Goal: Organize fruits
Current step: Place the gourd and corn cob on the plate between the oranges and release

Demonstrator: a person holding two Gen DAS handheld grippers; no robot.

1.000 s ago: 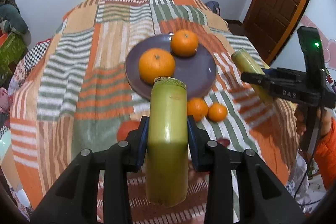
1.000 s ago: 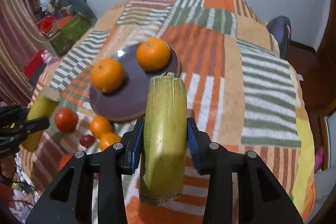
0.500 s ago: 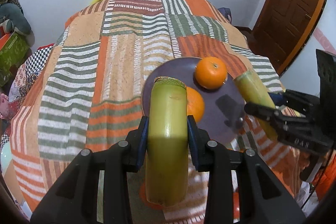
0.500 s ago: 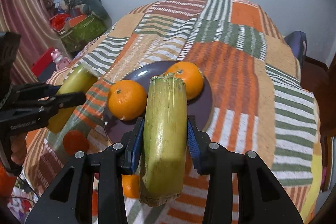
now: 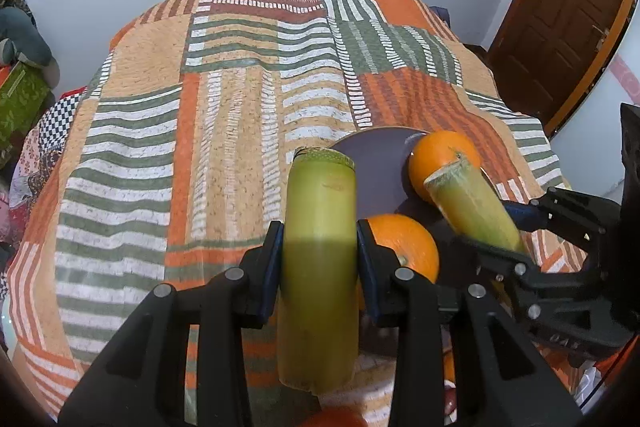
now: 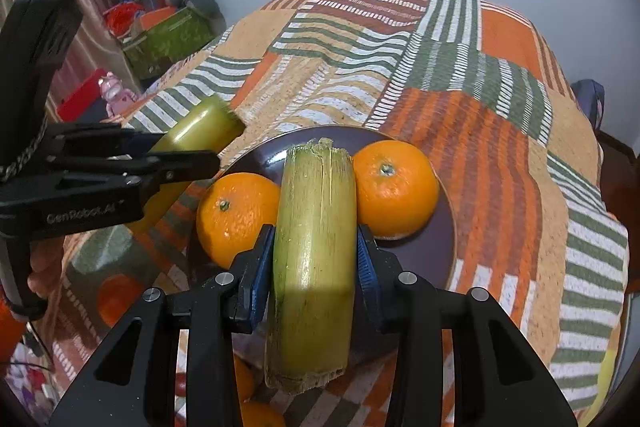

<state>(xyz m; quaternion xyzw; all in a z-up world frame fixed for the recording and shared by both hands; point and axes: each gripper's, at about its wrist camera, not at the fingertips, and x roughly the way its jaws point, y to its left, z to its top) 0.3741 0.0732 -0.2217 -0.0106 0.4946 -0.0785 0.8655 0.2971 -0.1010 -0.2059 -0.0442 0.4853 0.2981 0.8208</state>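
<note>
A: Left wrist view: left gripper (image 5: 319,254) pinches a yellow-green cut cane piece (image 5: 318,267), held just beside the round dark-purple plate (image 5: 376,167).

B: Right wrist view: right gripper (image 6: 315,269) clamps a fibrous yellow-green stalk segment (image 6: 314,267) above that plate (image 6: 440,247) (between two round oranges (image 6: 396,193)).

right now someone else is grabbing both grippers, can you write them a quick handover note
Left gripper: shut on a smooth green sugarcane piece, held over the patchwork bedspread just left of the purple plate.
Right gripper: shut on a rough-cut sugarcane piece, held above the plate between its two oranges.
Done: two large oranges sit on the plate.
Left: neither cane piece has been set down yet. Several smaller fruits, including an orange one, lie on the bedspread near the plate's front edge, partly hidden behind the grippers.
</note>
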